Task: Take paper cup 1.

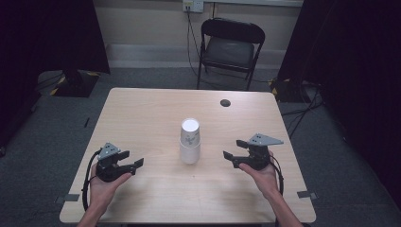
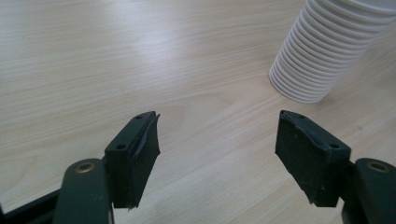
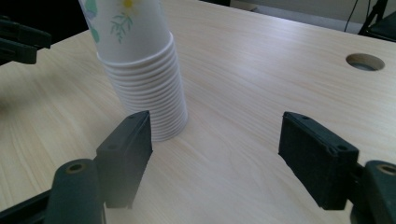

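A stack of white paper cups [image 1: 190, 141] stands upside down in the middle of the wooden table [image 1: 142, 109]; the top cup bears a flower print [image 3: 122, 18]. My left gripper [image 1: 132, 161] rests low at the table's left, held in a hand, jaws wide apart with only bare wood between them [image 2: 217, 140]. The ribbed cup stack [image 2: 327, 46] lies beyond its right jaw. My right gripper [image 1: 235, 152] is held at the table's right, pointing toward the stack, open and empty [image 3: 215, 140]. The stack [image 3: 144, 93] stands just past its left jaw.
A round cable hole [image 1: 225, 102] sits near the table's far right edge. A black folding chair [image 1: 229, 47] stands behind the table. Dark curtains hang on both sides, and cables run across the grey floor.
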